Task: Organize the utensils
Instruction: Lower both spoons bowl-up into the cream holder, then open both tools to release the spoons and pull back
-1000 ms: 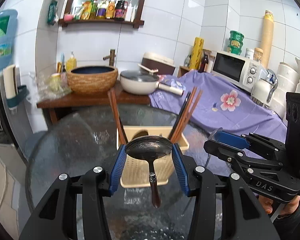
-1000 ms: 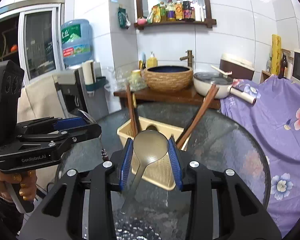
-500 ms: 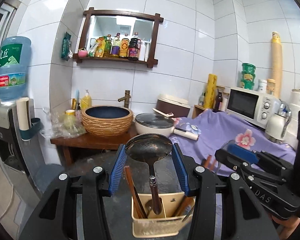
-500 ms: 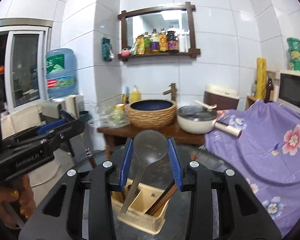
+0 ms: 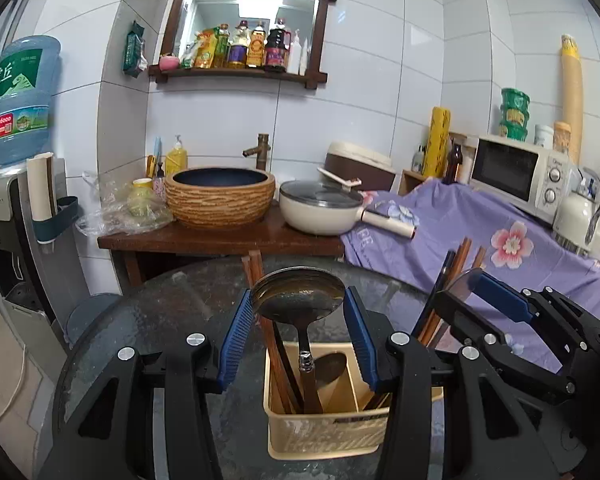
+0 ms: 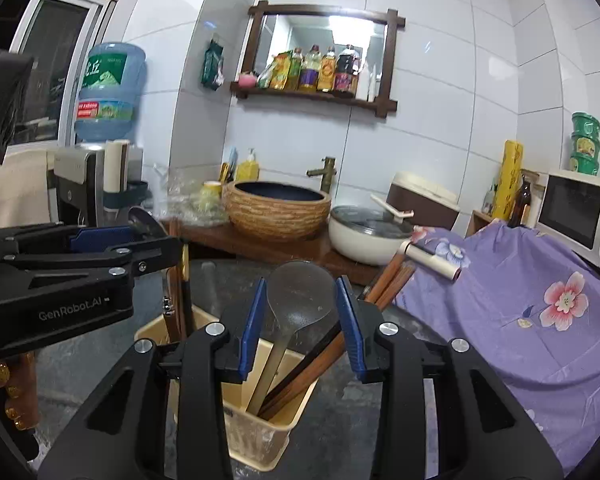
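My left gripper (image 5: 297, 305) is shut on the bowl of a dark metal spoon (image 5: 300, 292), whose handle hangs down into the left compartment of a beige utensil holder (image 5: 324, 440) beside brown chopsticks (image 5: 278, 364). Another spoon (image 5: 331, 368) lies in the middle compartment. My right gripper (image 6: 301, 294) is shut on the bowl of a pale grey spoon (image 6: 300, 304). Its handle reaches down into the holder (image 6: 256, 440) next to more chopsticks (image 6: 312, 360). Each gripper shows in the other's view: the right gripper (image 5: 472, 284) and the left gripper (image 6: 156, 236), close on either side of the holder.
The holder stands on a round dark glass table (image 5: 160, 320). Behind it a wooden side table (image 5: 220, 236) carries a woven-look basin (image 5: 220, 196) and a white lidded pan (image 5: 320, 208). A purple flowered cloth (image 6: 540, 300) covers the right side, with a microwave (image 5: 516, 168) at its back. A water dispenser (image 5: 16, 216) stands left.
Both grippers have come in over the holder, first tipping up towards the wall, then back down. The spoon handles, earlier hanging in front of the holder, now reach into its compartments. Both grips are unchanged.
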`<state>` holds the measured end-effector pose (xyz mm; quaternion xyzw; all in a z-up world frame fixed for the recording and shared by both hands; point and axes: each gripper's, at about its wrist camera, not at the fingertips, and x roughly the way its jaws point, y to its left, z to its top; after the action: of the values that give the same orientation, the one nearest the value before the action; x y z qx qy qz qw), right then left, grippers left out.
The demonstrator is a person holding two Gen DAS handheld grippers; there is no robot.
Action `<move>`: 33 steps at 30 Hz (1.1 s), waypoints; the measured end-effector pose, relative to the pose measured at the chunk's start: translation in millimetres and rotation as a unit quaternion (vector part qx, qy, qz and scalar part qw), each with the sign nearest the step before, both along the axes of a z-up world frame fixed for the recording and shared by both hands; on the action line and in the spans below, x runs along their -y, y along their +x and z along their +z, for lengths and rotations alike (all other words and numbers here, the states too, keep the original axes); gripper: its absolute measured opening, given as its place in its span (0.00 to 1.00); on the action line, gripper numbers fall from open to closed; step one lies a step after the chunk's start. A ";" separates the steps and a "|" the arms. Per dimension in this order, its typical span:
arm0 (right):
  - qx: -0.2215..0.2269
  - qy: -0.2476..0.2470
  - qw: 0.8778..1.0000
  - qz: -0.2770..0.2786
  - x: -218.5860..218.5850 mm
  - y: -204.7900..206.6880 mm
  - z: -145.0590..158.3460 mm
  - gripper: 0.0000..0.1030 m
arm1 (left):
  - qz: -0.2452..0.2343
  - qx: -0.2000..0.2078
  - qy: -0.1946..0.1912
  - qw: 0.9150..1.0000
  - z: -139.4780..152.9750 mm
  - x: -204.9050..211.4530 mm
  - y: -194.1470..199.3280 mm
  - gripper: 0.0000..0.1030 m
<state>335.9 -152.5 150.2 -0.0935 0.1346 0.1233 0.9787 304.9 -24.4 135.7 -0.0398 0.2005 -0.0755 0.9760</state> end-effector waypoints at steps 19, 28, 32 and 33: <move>-0.044 -0.018 0.999 0.023 -2.0 -9.2 -54.7 0.40 | -0.007 -0.042 -0.009 0.999 -36.3 -8.9 -2.4 0.58; -0.017 0.010 1.000 0.020 19.2 -43.6 -45.6 0.70 | 0.012 0.014 -0.015 1.000 -20.9 -27.5 -44.4 0.92; -0.025 0.036 0.999 0.018 32.8 -62.8 -47.8 0.82 | 0.009 0.016 -0.029 0.999 -34.1 -37.2 -69.8 0.94; -0.030 0.045 0.998 0.017 37.2 -69.5 -50.7 0.83 | 0.008 0.012 -0.031 0.999 -39.0 -38.8 -75.0 0.94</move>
<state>266.3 -189.7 99.5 -0.0477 0.1564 0.1487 0.9753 229.9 14.4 96.7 -0.0709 0.1861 -0.0742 0.9772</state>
